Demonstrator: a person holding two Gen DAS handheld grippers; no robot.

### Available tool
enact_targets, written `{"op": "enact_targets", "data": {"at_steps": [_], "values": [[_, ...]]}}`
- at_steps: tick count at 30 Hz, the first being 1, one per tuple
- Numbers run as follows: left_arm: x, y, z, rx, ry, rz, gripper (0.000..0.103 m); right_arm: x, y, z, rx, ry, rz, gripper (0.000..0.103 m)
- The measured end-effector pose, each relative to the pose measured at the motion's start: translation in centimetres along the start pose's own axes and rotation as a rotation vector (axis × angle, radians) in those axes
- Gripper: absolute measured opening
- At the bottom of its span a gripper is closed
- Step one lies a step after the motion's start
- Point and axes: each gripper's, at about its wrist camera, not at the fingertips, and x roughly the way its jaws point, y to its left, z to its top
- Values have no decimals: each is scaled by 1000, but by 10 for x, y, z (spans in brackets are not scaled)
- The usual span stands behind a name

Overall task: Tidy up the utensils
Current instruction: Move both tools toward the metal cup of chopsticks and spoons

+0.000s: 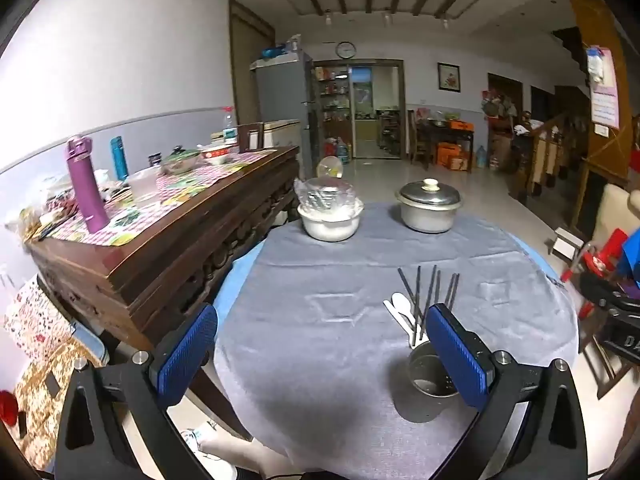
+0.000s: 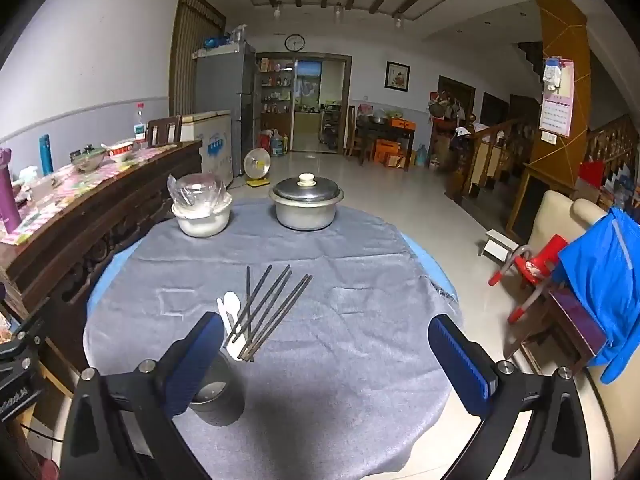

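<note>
Chopsticks and spoons are lying loose on my cloth, beside the empty steel cup. I'm holding left gripper and right gripper wide open, gripping nothing. Lidded pot and covered bowl are sitting behind.

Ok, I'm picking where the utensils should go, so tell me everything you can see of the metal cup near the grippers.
The metal cup is a small, dull silver cylinder standing upright on the grey cloth at the table's near side. Its mouth is open, and small holes dot the inner wall in the left wrist view. It looks empty. The chopsticks and white spoons lie just beyond its rim; whether they touch it is unclear. A blue finger partly hides it in each view.
</note>
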Motion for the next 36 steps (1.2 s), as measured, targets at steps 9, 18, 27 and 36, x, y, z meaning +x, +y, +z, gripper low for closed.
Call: {"op": "enact_targets", "data": {"at_steps": [9,18,27,36], "values": [[-5,9,3,-23,-17,50,103,-9,11,8,-3,1,46,103],[-1,11,2,-23,-7,57,103,-4,14,4,9,24,73,103],[2,6,1,-10,-12,48,103,5,10,1,22,43,66,103],[-7,-5,3,10,-28,30,103,-4,7,-1,25,16,30,103]]}}
